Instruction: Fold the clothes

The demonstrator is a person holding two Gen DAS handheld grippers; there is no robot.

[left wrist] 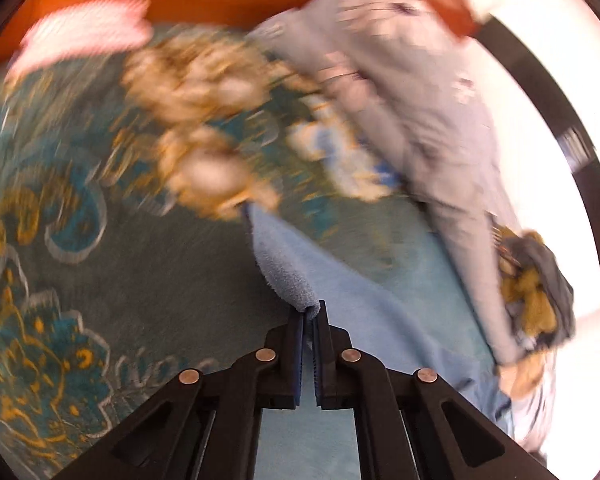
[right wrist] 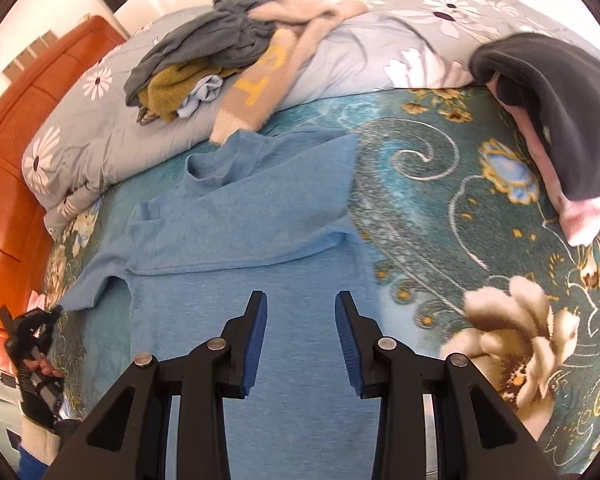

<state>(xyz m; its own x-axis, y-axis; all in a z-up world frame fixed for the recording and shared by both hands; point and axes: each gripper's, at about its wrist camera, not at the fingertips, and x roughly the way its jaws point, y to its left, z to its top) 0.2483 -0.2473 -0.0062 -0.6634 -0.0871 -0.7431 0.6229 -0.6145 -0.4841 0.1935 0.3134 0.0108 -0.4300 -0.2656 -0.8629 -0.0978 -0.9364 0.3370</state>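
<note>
- Our left tongs (left wrist: 311, 314) are clamped on the blue shirt's (right wrist: 256, 240) sleeve edge; the cloth runs ahead of them
- Our right tongs (right wrist: 301, 300) hang part-open and empty over the shirt's body; its collar lies straight ahead

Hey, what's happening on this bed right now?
A person is folding a blue shirt spread flat on a teal flowered blanket. The left gripper is shut on the tip of one sleeve, at the shirt's edge. The right gripper hangs open above the shirt's lower part, touching nothing. More clothes sit heaped on the grey quilt behind.
</note>
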